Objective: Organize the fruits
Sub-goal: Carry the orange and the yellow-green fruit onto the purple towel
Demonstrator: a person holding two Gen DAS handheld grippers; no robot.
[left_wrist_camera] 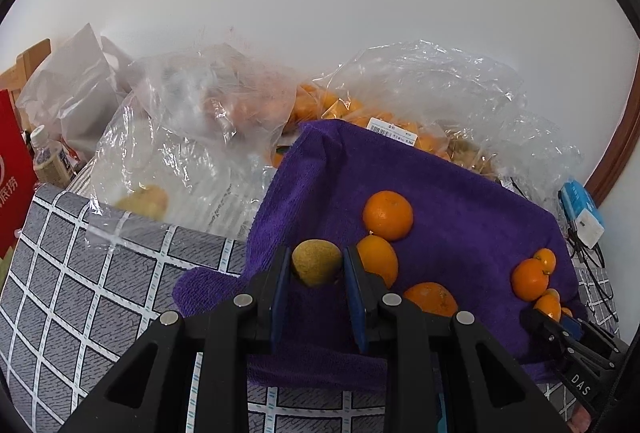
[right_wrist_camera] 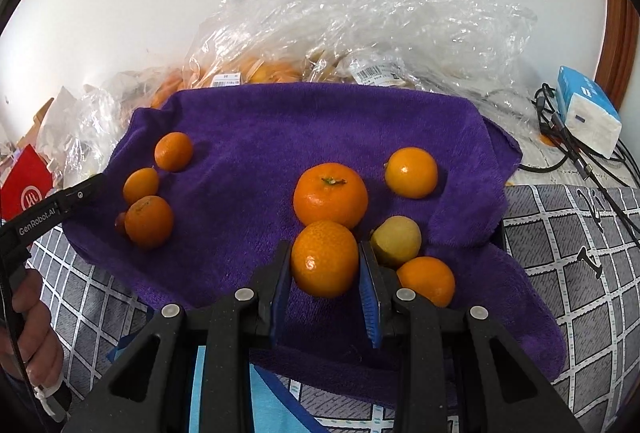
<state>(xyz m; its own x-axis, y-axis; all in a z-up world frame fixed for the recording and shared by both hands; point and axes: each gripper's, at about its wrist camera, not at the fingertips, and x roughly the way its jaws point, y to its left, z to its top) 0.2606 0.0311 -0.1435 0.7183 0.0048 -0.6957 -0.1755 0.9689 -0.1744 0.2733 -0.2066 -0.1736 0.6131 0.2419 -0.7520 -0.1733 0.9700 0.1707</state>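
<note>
A purple towel (left_wrist_camera: 460, 213) (right_wrist_camera: 280, 121) lies on a grey checked cloth and bears several oranges. My left gripper (left_wrist_camera: 316, 255) is shut on a small yellow-green fruit (left_wrist_camera: 316, 265) over the towel's left edge. Three oranges lie just right of it, the nearest (left_wrist_camera: 378, 259) close to the right finger. My right gripper (right_wrist_camera: 325, 249) is shut on an orange (right_wrist_camera: 324, 259) low over the towel. A bigger orange (right_wrist_camera: 330, 195) sits right behind it. A yellow fruit (right_wrist_camera: 396, 241) and another orange (right_wrist_camera: 426, 281) lie just right of the right finger.
Clear plastic bags of fruit (left_wrist_camera: 192, 137) (right_wrist_camera: 360, 33) pile up behind the towel against a white wall. A red box (left_wrist_camera: 12, 177) and a bottle (left_wrist_camera: 48, 161) stand at the left. A blue tissue pack (right_wrist_camera: 588, 113) and cables (right_wrist_camera: 592, 169) lie at the right. A hand (right_wrist_camera: 32, 333) holds the left gripper's handle.
</note>
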